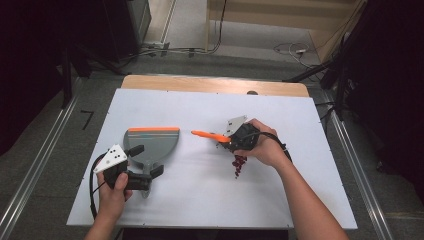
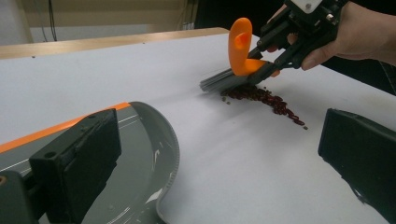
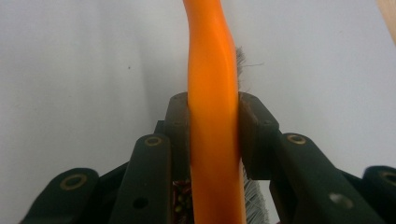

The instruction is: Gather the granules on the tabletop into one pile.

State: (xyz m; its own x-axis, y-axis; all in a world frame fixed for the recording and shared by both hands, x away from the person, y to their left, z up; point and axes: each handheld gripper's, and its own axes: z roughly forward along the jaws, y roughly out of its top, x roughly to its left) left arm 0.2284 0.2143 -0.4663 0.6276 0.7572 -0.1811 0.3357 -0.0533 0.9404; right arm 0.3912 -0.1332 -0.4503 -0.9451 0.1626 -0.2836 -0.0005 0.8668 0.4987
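Note:
A grey dustpan (image 1: 152, 141) (image 2: 149, 140) with an orange front lip lies left of centre on the white table top (image 1: 200, 195). My left gripper (image 1: 145, 160) (image 2: 219, 140) stands open, its jaws wide apart on either side of the dustpan's handle end. My right gripper (image 1: 226, 140) (image 2: 264, 58) (image 3: 212, 112) is shut on the orange handle of a brush (image 1: 207, 134) (image 2: 240, 46) (image 3: 212, 70). The brush's grey bristles (image 2: 219, 80) touch the table at the end of a streak of dark red beans (image 1: 239, 164) (image 2: 268, 99).
The table's wooden far edge (image 1: 215, 84) runs along the back. Metal rails (image 1: 35, 165) flank the table on the floor, with cables (image 1: 292, 49) lying beyond it. Bare white surface separates the dustpan from the beans.

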